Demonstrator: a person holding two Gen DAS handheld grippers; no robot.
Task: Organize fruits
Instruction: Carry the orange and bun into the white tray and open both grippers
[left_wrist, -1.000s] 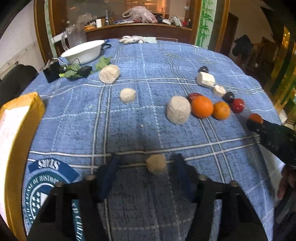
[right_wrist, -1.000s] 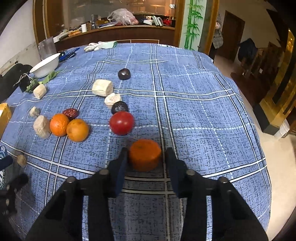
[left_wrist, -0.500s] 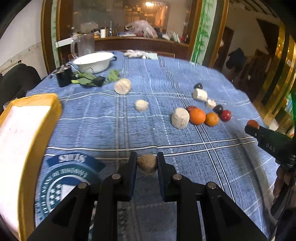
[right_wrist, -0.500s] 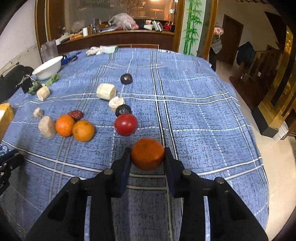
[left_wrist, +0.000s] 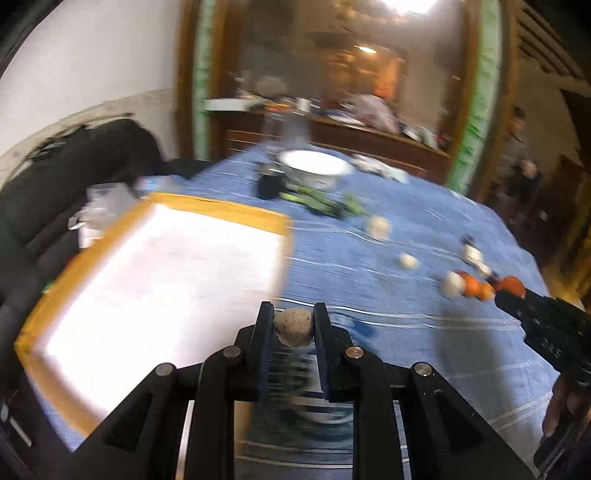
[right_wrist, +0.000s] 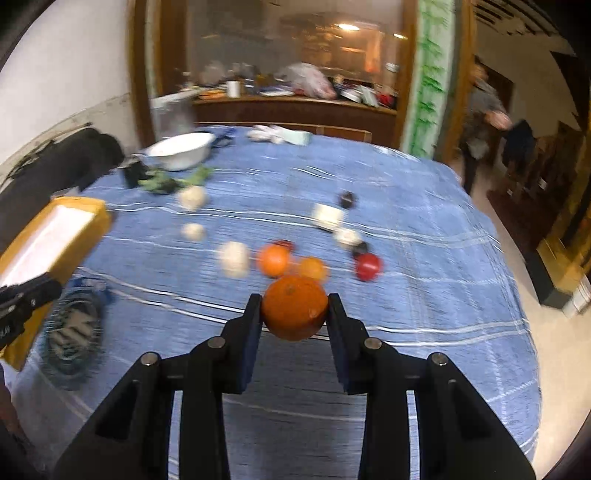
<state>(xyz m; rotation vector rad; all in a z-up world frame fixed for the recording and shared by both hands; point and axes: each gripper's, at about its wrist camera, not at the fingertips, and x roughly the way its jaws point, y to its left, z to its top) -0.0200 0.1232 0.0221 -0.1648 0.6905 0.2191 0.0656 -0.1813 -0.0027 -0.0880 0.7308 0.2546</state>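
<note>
On the left of a counter (left_wrist: 388, 288) draped in blue checked cloth sits a yellow-rimmed tray (left_wrist: 221, 212) with a white floor, empty as far as the blur allows. Just right of its near corner, the left tool (left_wrist: 293, 325) is clamped on a small beige, rough-skinned fruit (left_wrist: 293, 326), carried clear of the cloth. Further right, the unsorted fruit lies in a loose cluster: pale lumps, two oranges (right_wrist: 273, 260), a red tomato-like fruit (right_wrist: 368, 266) and some dark pieces. In front of them the right tool (right_wrist: 294, 314) grips a large orange (right_wrist: 294, 312) between its pads, also lifted.

The tray appears to be the destination for both loads. The beige fruit is held only at the fingertips, so a quick swing could flick it out to roll across the cloth. The large orange is round and smooth; a weak squeeze could let it slip and scatter the cluster below. Both tools converging on the tray risk a collision
</note>
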